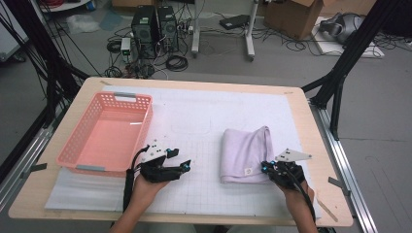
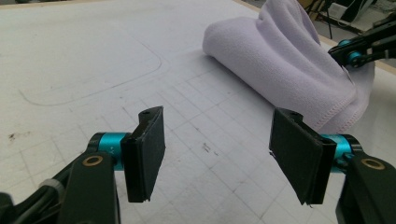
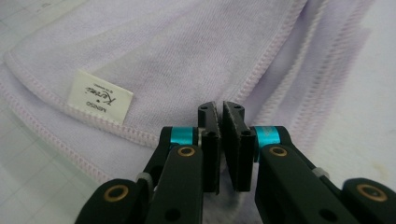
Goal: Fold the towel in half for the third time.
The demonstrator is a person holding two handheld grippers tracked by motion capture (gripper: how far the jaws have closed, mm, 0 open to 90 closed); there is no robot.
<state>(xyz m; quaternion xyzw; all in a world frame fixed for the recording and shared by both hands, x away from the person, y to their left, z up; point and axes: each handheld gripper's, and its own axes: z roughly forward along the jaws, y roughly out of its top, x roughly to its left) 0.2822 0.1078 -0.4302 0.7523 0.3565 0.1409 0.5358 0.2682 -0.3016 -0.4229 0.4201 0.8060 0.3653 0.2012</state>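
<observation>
My right claw (image 3: 220,140) pinches the towel's (image 1: 245,153) corner to lift it; my left claw (image 2: 229,156) waits, jaws apart.

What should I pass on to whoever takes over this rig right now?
Right gripper: jaws closed on the near edge of the folded lilac towel, a fold of cloth pinched between the pads.
Left gripper: open, nothing between the jaws, over the white grid mat, left of the towel and beside the pink basket.
Towel: folded, lying on the mat at the table's right, white label near the gripped edge.
Basket: at the table's left, nothing in it.
Done: towel folded and gripped.
Left: probably lift the towel across into the basket; the left gripper is free to help.
</observation>
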